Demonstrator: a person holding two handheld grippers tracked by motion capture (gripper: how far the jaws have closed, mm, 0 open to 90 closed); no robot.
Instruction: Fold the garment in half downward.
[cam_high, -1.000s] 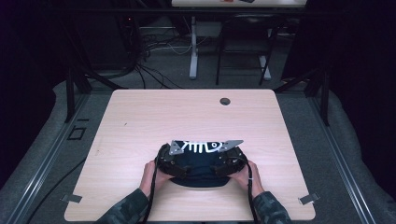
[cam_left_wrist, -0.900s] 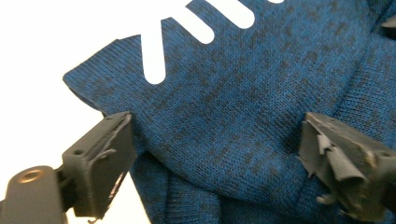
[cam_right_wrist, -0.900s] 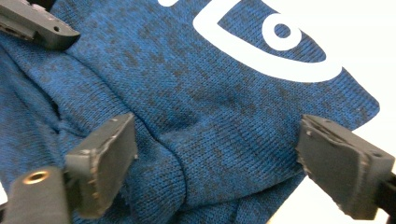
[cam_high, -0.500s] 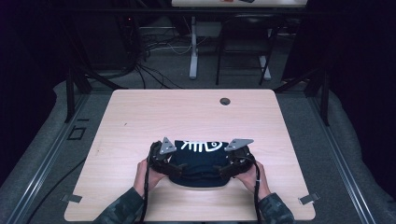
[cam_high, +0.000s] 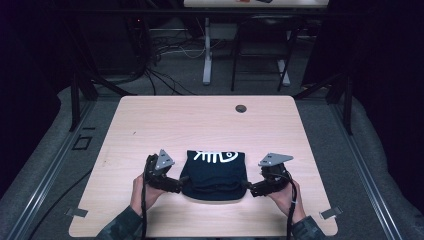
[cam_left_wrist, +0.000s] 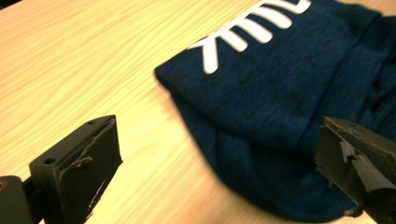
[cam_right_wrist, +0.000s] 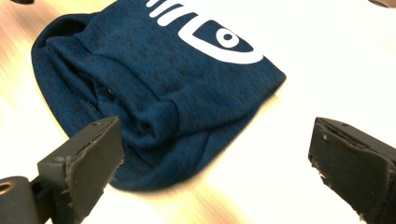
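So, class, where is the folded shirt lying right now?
In the high view the shirt lies on the table's near edge, between the open left gripper and right gripper.

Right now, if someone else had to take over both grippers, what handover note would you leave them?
Left gripper: open, at the left edge of the folded dark blue garment, holding nothing.
Right gripper: open, at the garment's right edge, also holding nothing.
The garment lies near the front of the wooden table, white fish-skeleton print facing up.
Done: it appears folded into a compact bundle and released.
Left: probably just tidying the bunched near edge, if anything.
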